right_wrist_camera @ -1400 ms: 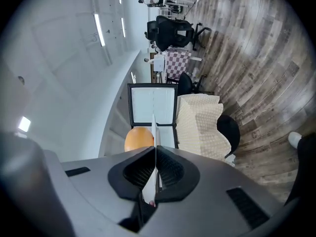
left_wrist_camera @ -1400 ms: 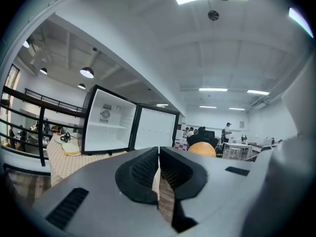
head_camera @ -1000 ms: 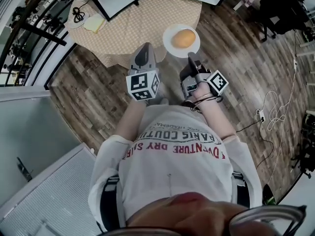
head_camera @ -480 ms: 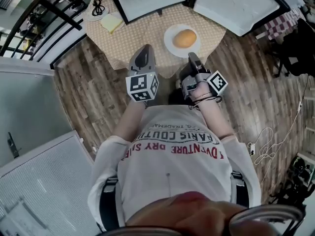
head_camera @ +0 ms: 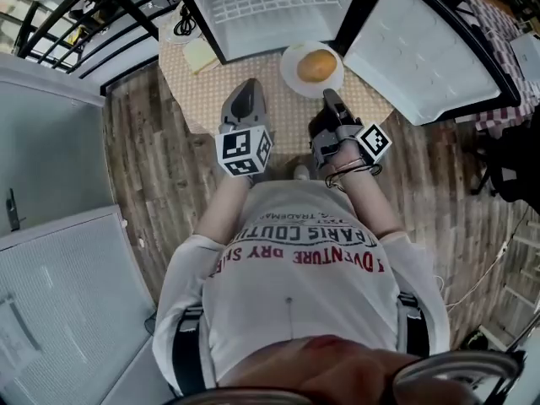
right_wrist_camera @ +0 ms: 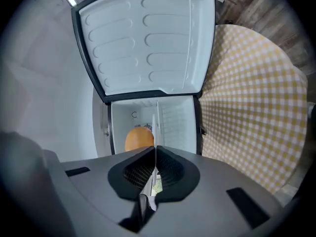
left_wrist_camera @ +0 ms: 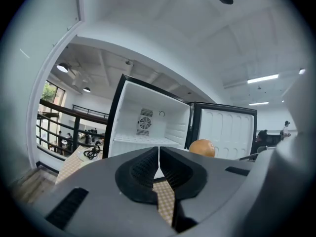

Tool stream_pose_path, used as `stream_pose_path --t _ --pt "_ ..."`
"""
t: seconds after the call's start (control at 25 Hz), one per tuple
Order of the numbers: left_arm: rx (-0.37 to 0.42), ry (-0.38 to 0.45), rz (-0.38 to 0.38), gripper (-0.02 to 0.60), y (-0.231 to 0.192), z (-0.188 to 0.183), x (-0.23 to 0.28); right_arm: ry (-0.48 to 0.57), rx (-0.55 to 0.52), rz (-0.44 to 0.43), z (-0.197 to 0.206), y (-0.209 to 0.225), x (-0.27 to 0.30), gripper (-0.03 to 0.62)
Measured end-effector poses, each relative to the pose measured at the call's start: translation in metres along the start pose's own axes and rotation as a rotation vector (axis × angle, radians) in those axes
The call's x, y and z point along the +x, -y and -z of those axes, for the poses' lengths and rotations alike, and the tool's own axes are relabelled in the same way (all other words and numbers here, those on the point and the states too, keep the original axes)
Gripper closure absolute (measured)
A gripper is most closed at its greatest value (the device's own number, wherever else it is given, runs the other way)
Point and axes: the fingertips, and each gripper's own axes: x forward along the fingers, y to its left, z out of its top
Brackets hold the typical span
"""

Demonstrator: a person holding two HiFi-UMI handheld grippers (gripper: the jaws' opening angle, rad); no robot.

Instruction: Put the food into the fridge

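Note:
A round orange-brown bun [head_camera: 317,65] lies on a white plate [head_camera: 297,81]. My right gripper [head_camera: 327,96] is shut on the plate's near rim and holds it over the checked table [head_camera: 245,70]. In the right gripper view the plate [right_wrist_camera: 157,125] shows edge-on between the jaws, with the bun [right_wrist_camera: 139,138] to its left. My left gripper [head_camera: 244,93] hangs beside it, shut and empty. The small fridge [head_camera: 261,2] stands open just beyond the plate, its door [head_camera: 426,53] swung to the right. In the left gripper view the fridge [left_wrist_camera: 148,127] and the bun [left_wrist_camera: 202,147] show past the shut left gripper [left_wrist_camera: 159,169].
A black cable [head_camera: 184,25] and a yellow pad [head_camera: 201,55] lie on the table's left side. A dark railing [head_camera: 84,11] runs at the far left. A grey cabinet [head_camera: 51,150] stands to my left on the wooden floor [head_camera: 160,175].
The view has swung left to right: the open fridge and table now sit straight ahead and closer. The plate with the bun stays in the right gripper; both grippers keep their pose.

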Motion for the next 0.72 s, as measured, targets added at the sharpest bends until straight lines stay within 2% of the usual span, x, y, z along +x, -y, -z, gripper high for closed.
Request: stream_pose_path --t 0.36,0.72 --pt "-0.018 -0.01 -0.093 0.554 0.013 0.011 0.046 -0.085 0.005 0.031 -0.049 0.003 0.044 0.563" --pt "-0.028 -0.039 -0.147 0.554 -0.015 0.013 0.069 -0.13 0.004 0.032 -0.039 0.001 0.092 0.563"
